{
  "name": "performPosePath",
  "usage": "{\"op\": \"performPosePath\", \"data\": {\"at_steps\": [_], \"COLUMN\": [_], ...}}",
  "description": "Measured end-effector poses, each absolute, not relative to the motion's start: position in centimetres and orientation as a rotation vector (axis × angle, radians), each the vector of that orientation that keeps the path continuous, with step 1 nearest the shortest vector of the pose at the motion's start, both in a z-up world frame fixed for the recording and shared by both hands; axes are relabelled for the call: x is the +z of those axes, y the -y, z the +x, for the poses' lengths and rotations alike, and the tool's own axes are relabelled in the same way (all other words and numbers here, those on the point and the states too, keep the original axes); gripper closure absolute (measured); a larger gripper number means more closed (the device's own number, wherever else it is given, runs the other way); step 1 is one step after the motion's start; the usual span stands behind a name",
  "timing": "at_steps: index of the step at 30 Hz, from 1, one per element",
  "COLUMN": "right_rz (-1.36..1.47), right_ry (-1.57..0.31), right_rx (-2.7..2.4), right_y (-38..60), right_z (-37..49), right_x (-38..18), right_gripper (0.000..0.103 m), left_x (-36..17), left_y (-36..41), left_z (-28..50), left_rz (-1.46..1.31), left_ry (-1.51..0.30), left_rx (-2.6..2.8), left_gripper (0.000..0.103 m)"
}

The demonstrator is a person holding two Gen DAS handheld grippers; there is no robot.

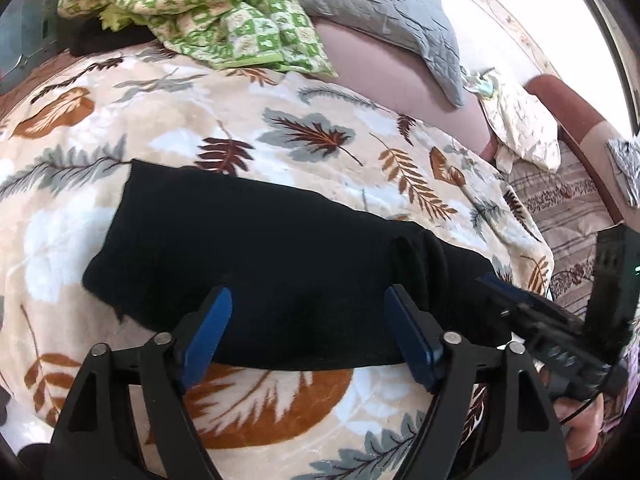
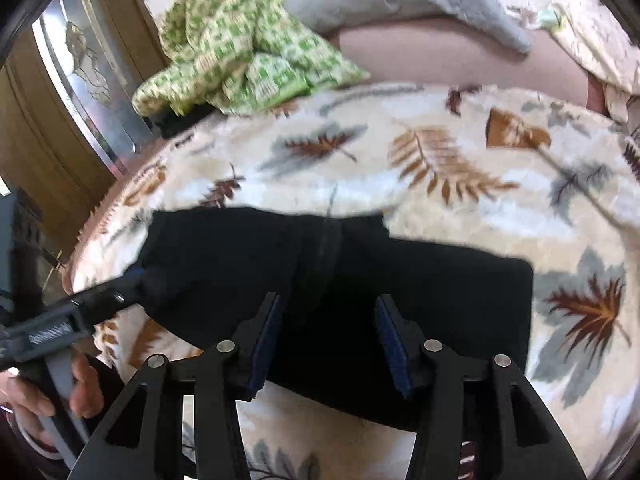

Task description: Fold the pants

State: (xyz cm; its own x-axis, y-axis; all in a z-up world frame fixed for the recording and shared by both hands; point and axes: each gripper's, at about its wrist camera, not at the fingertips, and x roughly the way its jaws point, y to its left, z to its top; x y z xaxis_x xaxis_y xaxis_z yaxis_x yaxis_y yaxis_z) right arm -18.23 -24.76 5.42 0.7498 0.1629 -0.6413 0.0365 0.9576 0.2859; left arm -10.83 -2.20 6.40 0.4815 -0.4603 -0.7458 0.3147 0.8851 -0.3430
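Pants folded flat; both claws released

The black fabric pants (image 1: 256, 248) lie folded on the leaf-patterned fleece blanket (image 1: 320, 128) of the bed. We hold the left claw (image 1: 308, 332) wide and the right claw (image 2: 326, 340) partly open, gripping nothing. For the next fold, we pinch both near-edge corners evenly and keep edges aligned.

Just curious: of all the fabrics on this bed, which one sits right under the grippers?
The black pants, plain and dark; the leaf-print blanket lies underneath, the green checked cloth farther back.
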Motion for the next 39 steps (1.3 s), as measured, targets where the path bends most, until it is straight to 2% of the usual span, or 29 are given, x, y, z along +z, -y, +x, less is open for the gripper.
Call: {"op": "performPosePath", "data": {"at_steps": [11, 23, 33, 39], "right_rz": [0.331, 0.284, 0.278, 0.255], "right_ry": [-0.715, -0.742, -0.756, -0.762], "right_rx": [0.134, 0.238, 0.262, 0.290], "right_y": [23.0, 18.3, 16.4, 15.7], "right_z": [-17.7, -13.1, -12.1, -10.4], "right_x": [6.0, 6.1, 5.9, 6.5], "right_gripper": [0.047, 0.043, 0.042, 0.037], "left_x": [5.5, 5.0, 3.9, 2.5], "left_y": [-1.7, -5.2, -6.6, -7.9], "left_z": [-9.8, -9.6, -10.0, -10.6], "left_rz": [-0.180, -0.180, -0.261, -0.402], "left_ry": [-0.942, -0.933, -0.981, -1.024], "left_rx": [-0.326, -0.218, -0.237, -0.230], "left_gripper": [0.021, 0.021, 0.021, 0.021]}}
